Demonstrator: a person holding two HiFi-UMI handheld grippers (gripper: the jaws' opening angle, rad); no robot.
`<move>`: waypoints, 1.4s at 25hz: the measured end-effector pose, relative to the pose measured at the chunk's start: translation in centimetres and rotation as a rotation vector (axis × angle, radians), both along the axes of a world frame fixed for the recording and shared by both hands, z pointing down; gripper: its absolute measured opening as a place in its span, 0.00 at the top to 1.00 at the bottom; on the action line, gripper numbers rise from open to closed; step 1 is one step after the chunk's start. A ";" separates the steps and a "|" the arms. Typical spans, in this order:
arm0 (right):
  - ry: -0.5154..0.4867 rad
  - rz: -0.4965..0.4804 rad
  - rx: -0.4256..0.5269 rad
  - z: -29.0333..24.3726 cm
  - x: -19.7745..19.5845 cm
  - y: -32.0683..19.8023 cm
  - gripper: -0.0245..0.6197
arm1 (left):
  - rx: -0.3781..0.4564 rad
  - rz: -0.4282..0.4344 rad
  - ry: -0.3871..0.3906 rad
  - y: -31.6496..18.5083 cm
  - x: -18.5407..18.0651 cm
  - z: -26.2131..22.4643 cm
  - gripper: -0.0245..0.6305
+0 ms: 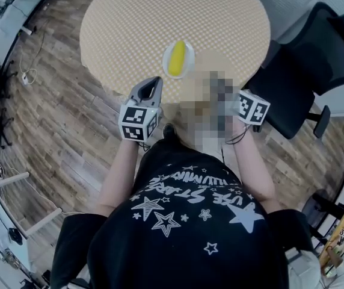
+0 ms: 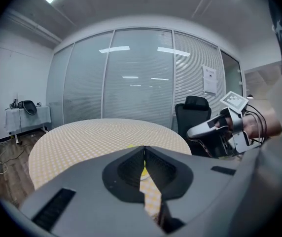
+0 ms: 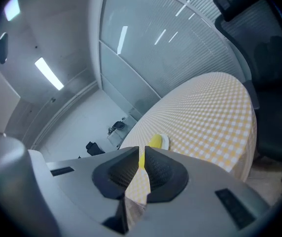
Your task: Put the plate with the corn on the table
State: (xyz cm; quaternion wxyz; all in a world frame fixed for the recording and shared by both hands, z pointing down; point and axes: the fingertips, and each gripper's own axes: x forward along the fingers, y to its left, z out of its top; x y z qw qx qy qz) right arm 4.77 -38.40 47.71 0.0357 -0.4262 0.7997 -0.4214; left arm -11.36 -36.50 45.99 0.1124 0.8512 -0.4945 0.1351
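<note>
A white plate [image 1: 178,59] holding a yellow corn cob [image 1: 177,58] rests on the round table [image 1: 136,23], near its close edge. My left gripper [image 1: 153,80] hovers over that edge, just left of the plate, with its jaws shut on nothing. In the left gripper view the jaws [image 2: 144,150] meet, and only a sliver of yellow shows behind them. A mosaic patch hides most of my right gripper; its marker cube [image 1: 254,108] shows at the plate's right. In the right gripper view the shut jaws [image 3: 142,151] point at the corn [image 3: 156,141].
A black office chair [image 1: 304,71] stands close to the table's right side. Cables and a small side table [image 1: 21,5] lie at the far left on the wood floor. A glass wall with blinds [image 2: 131,78] stands behind the table.
</note>
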 end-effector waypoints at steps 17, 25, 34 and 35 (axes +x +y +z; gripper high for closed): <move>0.143 -0.162 0.173 -1.8 6.3 14.6 0.89 | 0.038 -0.045 -0.025 14.4 7.1 -1.4 0.95; 0.251 -0.299 0.322 -3.2 6.5 18.3 0.89 | 0.044 -0.108 -0.020 18.1 8.3 -2.3 0.95; 0.189 -0.299 0.366 -4.0 6.4 18.7 0.90 | 0.045 -0.131 -0.035 19.3 8.6 -2.5 0.95; 0.188 -0.305 0.367 -3.9 6.4 18.7 0.90 | 0.041 -0.134 -0.033 19.3 8.6 -2.4 0.95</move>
